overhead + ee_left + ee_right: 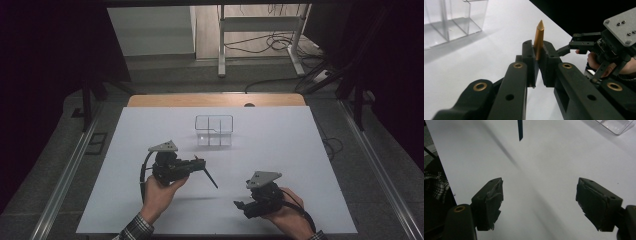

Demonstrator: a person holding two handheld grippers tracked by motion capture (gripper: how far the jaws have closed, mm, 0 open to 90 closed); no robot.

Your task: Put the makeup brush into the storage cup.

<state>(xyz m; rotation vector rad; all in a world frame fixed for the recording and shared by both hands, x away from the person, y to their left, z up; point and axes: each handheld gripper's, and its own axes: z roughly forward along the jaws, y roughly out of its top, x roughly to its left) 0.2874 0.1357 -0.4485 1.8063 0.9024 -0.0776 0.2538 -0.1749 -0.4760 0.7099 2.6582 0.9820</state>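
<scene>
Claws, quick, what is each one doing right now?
Left claw: closed on a gold-tipped pen.
Right claw: open, holding nothing.

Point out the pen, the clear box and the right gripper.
pen [539, 37], left gripper view, on its gold barrel.
clear box [215, 131], high view, on its front wall.
right gripper [539, 205], right gripper view, midway between its open jaws.

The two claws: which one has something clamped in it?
The left claw. Its jaws are pinched shut on a pen with a gold pointed tip, while the right claw stands wide open over the white table with nothing between its jaws.
</scene>
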